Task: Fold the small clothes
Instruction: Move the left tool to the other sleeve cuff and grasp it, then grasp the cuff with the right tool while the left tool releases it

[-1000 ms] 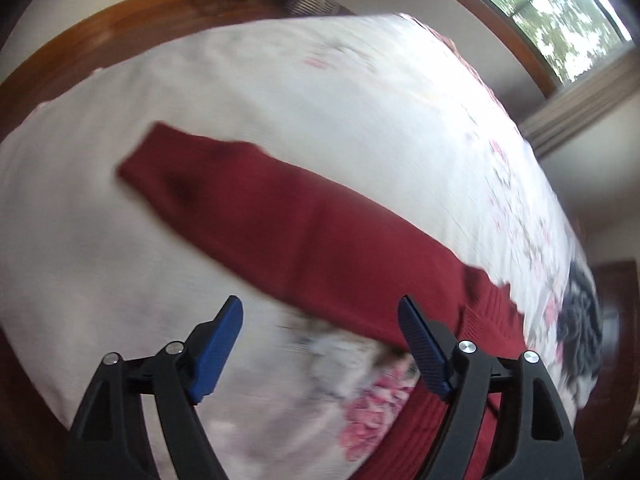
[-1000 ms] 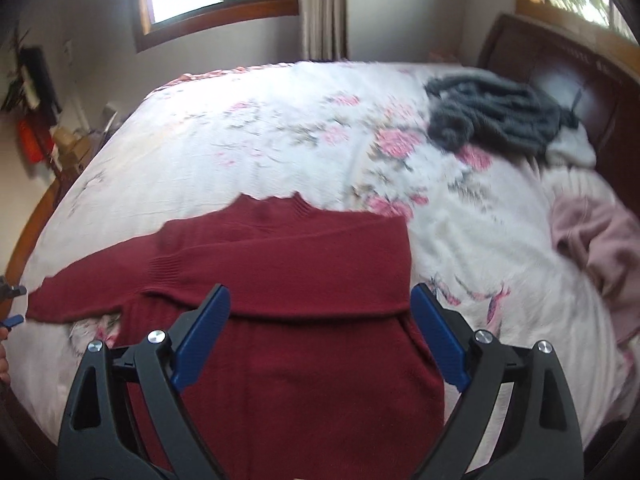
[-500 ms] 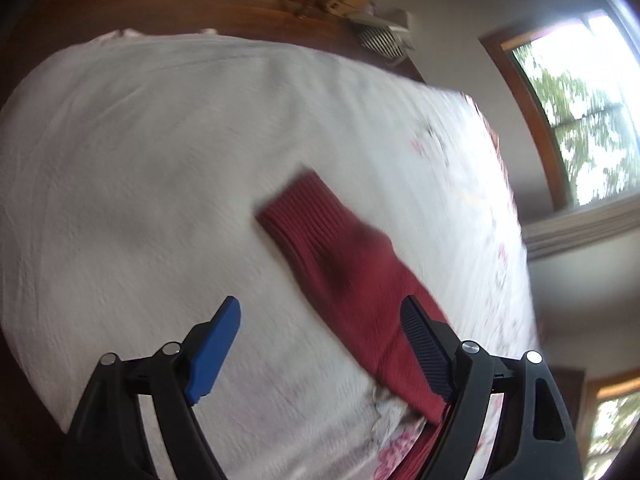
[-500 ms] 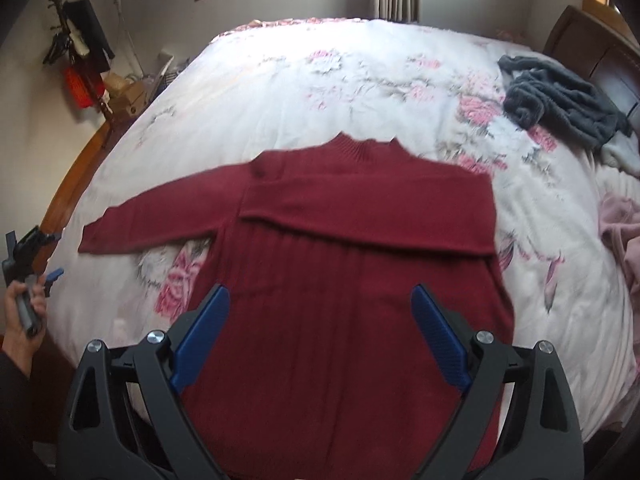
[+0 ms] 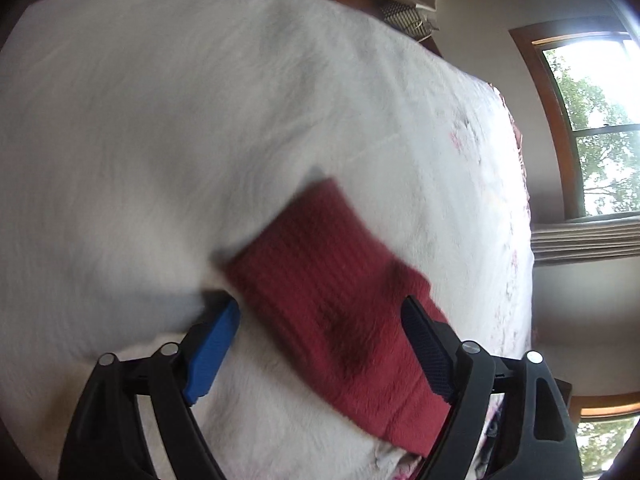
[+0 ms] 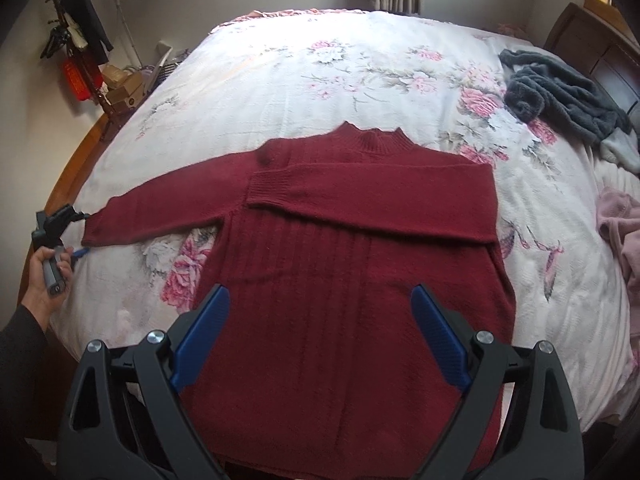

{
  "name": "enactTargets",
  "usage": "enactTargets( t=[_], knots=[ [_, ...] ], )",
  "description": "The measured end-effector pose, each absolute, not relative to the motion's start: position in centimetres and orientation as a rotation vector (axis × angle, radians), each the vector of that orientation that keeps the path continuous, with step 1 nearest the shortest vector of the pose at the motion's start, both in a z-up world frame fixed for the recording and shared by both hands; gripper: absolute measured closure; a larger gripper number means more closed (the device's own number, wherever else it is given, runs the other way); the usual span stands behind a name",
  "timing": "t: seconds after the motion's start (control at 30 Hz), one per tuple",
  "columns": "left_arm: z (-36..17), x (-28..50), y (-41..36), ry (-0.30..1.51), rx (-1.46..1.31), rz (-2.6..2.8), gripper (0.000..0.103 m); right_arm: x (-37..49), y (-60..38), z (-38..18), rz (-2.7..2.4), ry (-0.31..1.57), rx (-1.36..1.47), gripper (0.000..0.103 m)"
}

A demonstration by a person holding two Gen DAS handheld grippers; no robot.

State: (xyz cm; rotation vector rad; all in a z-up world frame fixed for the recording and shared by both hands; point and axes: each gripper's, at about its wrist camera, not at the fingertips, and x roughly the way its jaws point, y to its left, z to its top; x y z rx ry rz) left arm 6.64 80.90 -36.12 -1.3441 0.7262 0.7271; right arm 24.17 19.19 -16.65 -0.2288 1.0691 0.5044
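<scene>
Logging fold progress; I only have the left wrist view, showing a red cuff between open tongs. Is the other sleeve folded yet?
Observer: Yes. The right wrist view shows the other sleeve folded across the chest of the red sweater.
Operator: And the right tongs?
Observer: The right tongs are open over the sweater's lower body, holding nothing.
Operator: Anything else on the bed?
Observer: A grey garment and a pink garment lie bunched, apart from the sweater.
</scene>
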Motion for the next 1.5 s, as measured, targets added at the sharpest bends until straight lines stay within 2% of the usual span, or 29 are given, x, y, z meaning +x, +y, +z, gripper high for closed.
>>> enactTargets(
  t=[0.03,0.07,0.1,0.13,0.17,0.33,0.63,0.8,1.13,1.43,1.5],
  knots=[
    [-35.9,6.8,81.1,0.74,-1.33,0.742,0.042,24.1,18.9,-16.8,0.497,1.076,-0.228,0.012],
    [-36.0,7.2,81.3,0.757,-1.334,0.742,0.066,24.1,18.6,-16.9,0.495,1.083,-0.226,0.012],
    [-36.1,7.3,81.4,0.761,-1.351,0.729,0.077,24.0,18.4,-17.0,0.492,1.088,-0.225,0.012],
    [-36.1,7.5,81.4,0.766,-1.359,0.732,0.092,23.7,18.1,-17.0,0.486,1.092,-0.225,0.012],
    [-35.8,7.4,81.5,0.76,-1.356,0.738,0.094,23.6,17.9,-17.0,0.48,1.095,-0.228,0.012],
    [-31.1,7.3,79.8,0.656,-1.289,0.699,0.095,22.6,16.7,-16.2,0.463,1.084,-0.228,0.012],
    [-15.9,12.6,70.8,0.539,-0.923,0.457,0.095,21.7,12.9,-15.3,0.466,1.125,-0.082,0.012],
    [-12.4,18.8,65.0,0.564,-0.782,0.352,0.095,21.1,10.4,-15.1,0.442,1.128,-0.034,0.012],
    [-14.5,29.0,51.0,0.703,-0.568,0.192,0.095,22.3,6.1,-17.1,0.386,1.152,0.046,0.012],
    [-22.5,36.0,40.6,0.878,-0.458,0.081,0.095,25.2,5.2,-19.9,0.377,1.194,0.107,0.012],
    [-25.3,37.1,39.3,0.948,-0.44,0.034,0.092,26.0,5.2,-20.6,0.39,1.207,0.133,0.012]
  ],
)
